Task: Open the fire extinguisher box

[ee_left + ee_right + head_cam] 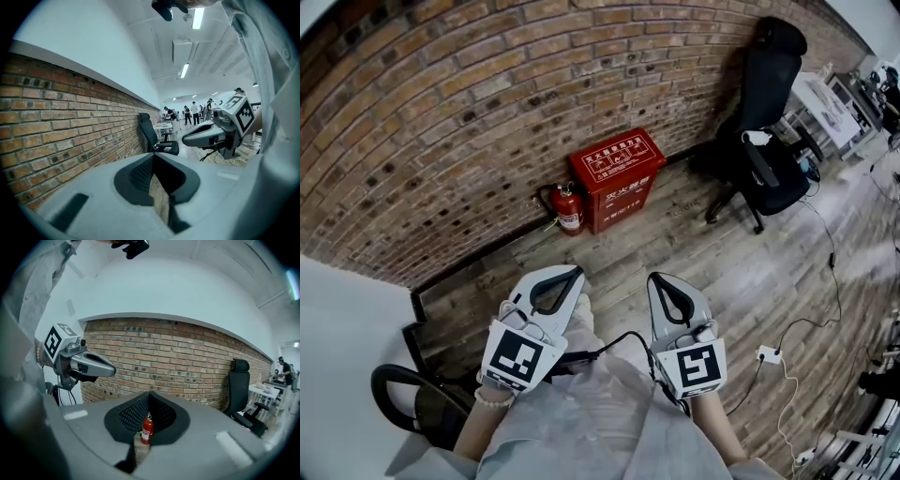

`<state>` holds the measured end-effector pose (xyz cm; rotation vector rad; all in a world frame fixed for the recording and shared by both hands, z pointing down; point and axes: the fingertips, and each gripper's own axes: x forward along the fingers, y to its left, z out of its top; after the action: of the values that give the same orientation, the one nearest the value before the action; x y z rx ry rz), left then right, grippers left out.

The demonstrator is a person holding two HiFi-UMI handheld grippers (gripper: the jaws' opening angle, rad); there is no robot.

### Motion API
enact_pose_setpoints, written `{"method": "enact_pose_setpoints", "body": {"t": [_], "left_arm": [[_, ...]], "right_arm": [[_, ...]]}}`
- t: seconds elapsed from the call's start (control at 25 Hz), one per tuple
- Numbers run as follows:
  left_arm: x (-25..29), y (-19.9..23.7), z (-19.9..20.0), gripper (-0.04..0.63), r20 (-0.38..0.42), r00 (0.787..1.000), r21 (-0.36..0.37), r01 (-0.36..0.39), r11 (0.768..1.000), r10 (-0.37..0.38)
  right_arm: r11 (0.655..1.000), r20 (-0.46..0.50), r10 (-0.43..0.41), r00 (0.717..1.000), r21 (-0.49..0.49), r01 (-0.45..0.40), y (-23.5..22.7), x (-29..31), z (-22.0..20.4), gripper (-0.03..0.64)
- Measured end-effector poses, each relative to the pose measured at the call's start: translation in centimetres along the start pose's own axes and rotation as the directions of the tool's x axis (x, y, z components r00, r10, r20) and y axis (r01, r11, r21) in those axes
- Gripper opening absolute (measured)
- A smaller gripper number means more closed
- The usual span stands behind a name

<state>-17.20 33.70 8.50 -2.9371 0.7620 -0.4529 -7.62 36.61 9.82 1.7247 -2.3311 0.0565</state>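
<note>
You held the left gripper (577,272) and the right gripper (655,277) close to your body. Both pairs of jaws were closed tip to tip with nothing in them. Through the right gripper's jaws only the small red fire extinguisher cylinder (147,429) showed, far off.

The red metal fire extinguisher box (617,178) stood on the wooden plank floor (675,253) against the brown brick wall (469,112). That cylinder stood just beside it, and the black office chair (759,122) was further along the wall. The box's lid looked closed, and both grippers were well apart from it. By my reading, nothing of the opening was done: you had yet to approach, take hold of the lid and lift it.
</note>
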Motion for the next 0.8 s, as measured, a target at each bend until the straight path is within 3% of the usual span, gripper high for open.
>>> {"method": "enact_pose_setpoints", "body": {"t": [0.8], "left_arm": [[8.0, 5.7, 0.5, 0.000, 0.027, 0.997, 0.021, 0.068, 0.997, -0.069]], "right_arm": [[0.998, -0.023, -0.060, 0.998, -0.014, 0.059, -5.7, 6.7, 0.0, 0.006]]}}
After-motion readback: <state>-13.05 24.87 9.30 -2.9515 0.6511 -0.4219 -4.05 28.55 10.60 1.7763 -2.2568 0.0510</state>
